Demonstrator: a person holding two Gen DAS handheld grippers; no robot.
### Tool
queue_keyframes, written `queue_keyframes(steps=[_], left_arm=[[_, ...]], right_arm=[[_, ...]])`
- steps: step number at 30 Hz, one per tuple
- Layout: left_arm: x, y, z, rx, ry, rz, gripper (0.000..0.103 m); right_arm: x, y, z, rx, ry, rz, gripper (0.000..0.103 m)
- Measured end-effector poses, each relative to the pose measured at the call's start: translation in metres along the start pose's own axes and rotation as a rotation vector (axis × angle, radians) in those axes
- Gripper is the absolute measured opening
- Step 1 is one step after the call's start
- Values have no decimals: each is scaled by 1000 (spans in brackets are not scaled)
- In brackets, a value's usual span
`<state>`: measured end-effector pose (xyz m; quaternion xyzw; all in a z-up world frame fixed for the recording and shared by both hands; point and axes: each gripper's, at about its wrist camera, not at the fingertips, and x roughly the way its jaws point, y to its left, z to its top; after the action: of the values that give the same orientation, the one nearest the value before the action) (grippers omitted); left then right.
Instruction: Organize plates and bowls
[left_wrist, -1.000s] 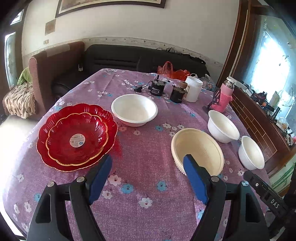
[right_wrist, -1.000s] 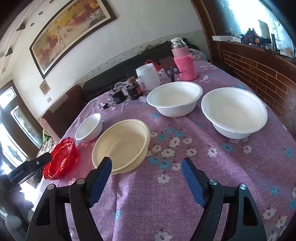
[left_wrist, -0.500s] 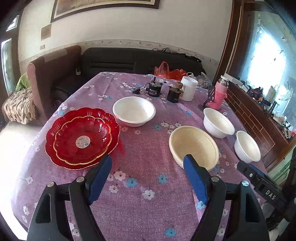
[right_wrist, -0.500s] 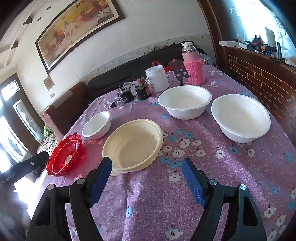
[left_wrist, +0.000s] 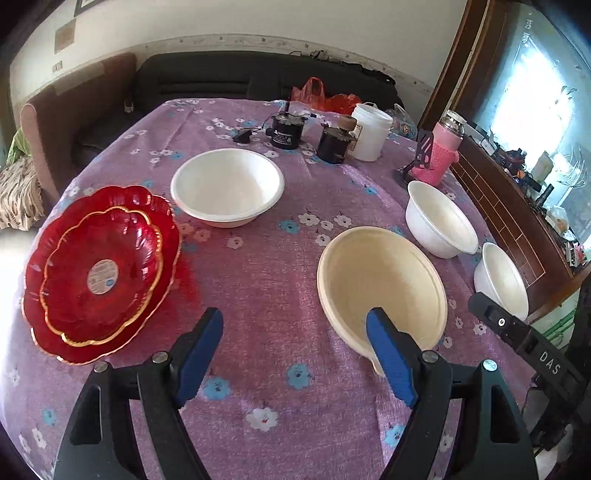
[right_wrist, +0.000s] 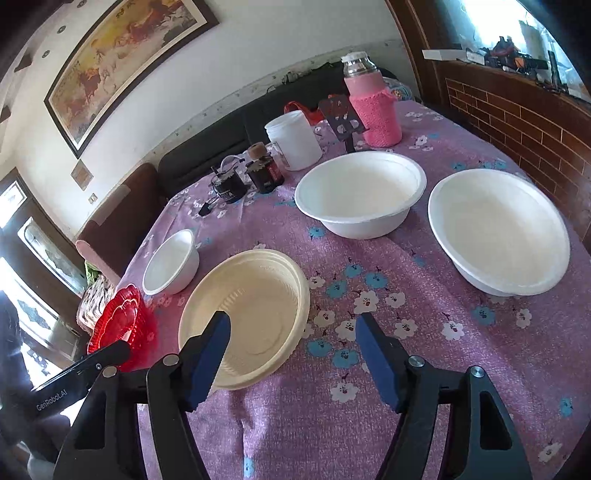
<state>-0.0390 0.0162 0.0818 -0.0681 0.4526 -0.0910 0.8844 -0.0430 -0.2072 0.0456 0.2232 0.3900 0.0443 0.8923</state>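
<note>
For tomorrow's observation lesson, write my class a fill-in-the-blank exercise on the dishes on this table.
1. The small red plate lies on a larger ____ plate.
2. The number of white bowls on the flowered tablecloth is ____.
3. The cream bowl holds ____.
4. The left gripper and right gripper both stand ____.

Missing words: red; three; nothing; open

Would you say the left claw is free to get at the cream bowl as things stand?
Probably yes. The left claw is open and empty, and the cream bowl sits just ahead with its near rim by the claw's right finger. Nothing lies on the purple tablecloth between them, and the bowl itself is empty.
</note>
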Motion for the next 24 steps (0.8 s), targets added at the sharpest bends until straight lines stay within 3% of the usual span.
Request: queue_keyframes(steps=[8, 10, 12, 15, 20, 24], left_arm=[[71, -3, 20, -58, 93, -2, 76], [80, -5, 21, -53, 99, -3, 67], [88, -9, 21, -41, 120, -1, 48], [98, -12, 20, -28, 143, -6, 30], [101, -13, 20, -29, 143, -32, 22], [97, -18, 18, -17, 140, -46, 12]], right_arm=[[41, -8, 4, 42, 70, 14, 71], [47, -5, 5, 30, 83, 12, 68], [53, -4, 4, 27, 94, 11, 64], [62, -3, 3, 29, 113, 7, 59], [74, -1, 0, 28, 144, 13, 45], [79, 0, -4, 35, 162, 27, 23]])
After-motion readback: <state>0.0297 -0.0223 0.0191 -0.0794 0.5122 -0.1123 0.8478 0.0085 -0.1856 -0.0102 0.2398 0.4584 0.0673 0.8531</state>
